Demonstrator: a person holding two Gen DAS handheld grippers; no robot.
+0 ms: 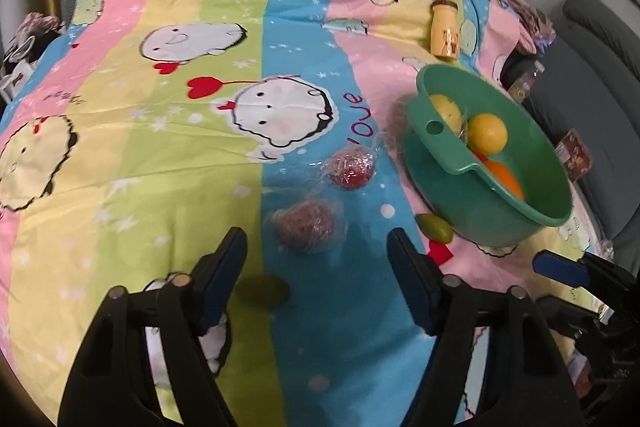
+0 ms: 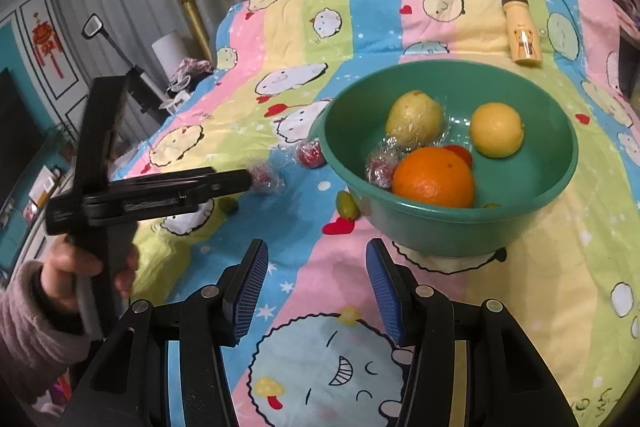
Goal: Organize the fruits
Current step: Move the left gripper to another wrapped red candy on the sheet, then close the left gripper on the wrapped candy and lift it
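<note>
Left wrist view: we're lining up left gripper (image 1: 316,259), jaws apart, on wrapped red fruit (image 1: 307,225) beside green basin (image 1: 440,163); next, close; right gripper (image 2: 316,283) agape, empty.

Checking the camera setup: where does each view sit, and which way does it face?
Left wrist: on the left tool, angled down at two wrapped red fruits on the bedsheet; its own open fingers show, plus the right tool's tip.
Right wrist: on the right tool, facing the green bowl; own open fingers, plus the left tool and hand.
Shared: bowl, orange, yellow bottle.
</note>
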